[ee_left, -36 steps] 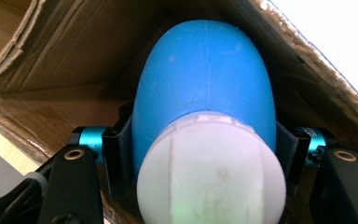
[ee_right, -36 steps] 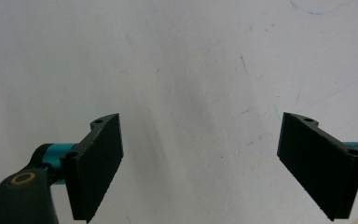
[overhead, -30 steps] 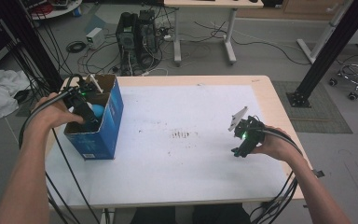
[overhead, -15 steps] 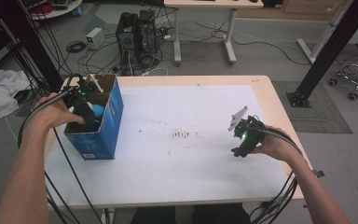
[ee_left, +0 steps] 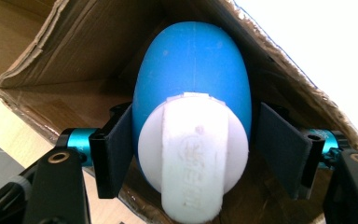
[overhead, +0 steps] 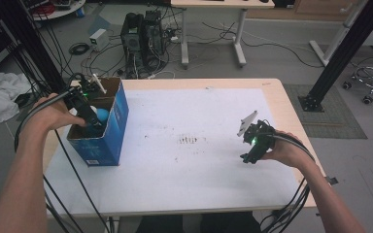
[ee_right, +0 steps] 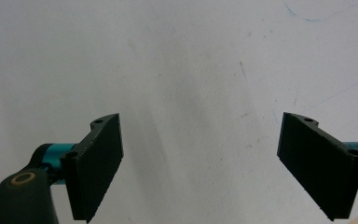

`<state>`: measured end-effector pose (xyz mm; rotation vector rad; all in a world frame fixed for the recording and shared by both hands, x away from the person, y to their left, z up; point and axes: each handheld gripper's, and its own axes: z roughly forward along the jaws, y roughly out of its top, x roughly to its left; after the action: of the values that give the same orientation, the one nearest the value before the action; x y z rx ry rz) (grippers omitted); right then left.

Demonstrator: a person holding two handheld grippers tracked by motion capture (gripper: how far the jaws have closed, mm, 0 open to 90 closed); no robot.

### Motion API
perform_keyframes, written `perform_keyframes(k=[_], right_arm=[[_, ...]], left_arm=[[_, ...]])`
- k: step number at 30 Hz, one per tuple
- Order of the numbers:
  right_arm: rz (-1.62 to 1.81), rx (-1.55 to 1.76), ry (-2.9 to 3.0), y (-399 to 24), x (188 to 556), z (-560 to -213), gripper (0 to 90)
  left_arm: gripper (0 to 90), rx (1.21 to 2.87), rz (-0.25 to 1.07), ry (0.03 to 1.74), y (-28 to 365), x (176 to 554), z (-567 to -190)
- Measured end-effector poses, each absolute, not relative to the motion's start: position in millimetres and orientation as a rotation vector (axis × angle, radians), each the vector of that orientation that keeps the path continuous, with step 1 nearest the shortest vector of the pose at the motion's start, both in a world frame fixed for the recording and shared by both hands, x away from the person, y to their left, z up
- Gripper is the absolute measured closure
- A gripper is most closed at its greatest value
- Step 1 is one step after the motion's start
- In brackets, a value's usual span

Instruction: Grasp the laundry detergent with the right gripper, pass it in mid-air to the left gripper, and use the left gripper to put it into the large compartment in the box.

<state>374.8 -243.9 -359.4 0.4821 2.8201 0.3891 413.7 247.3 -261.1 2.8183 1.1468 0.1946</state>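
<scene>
Blue-white egg-shaped toy [ee_left: 191, 116] between left tool [ee_left: 193, 144] jaws, just opened; right pad clear of it.

Blue-and-white egg [ee_left: 193, 88] – blue box [overhead: 114, 126], brown inside.

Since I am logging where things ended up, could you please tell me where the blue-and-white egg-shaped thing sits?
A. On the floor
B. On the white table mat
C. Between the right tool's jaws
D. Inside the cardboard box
D: the egg-shaped thing lies within the box walls, between the left tool's parted jaws.
</scene>
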Motion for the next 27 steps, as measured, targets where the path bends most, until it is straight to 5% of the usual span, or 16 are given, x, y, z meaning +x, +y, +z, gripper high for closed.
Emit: perform_keyframes(k=[27], right_arm=[[0.377, 0.496, 2.818, -249.5, 373.4, -355.5, 13.4]], left_arm=[[25.5, 2.818, 0.358, 1.094, 235.4, 411.8, -216.1]])
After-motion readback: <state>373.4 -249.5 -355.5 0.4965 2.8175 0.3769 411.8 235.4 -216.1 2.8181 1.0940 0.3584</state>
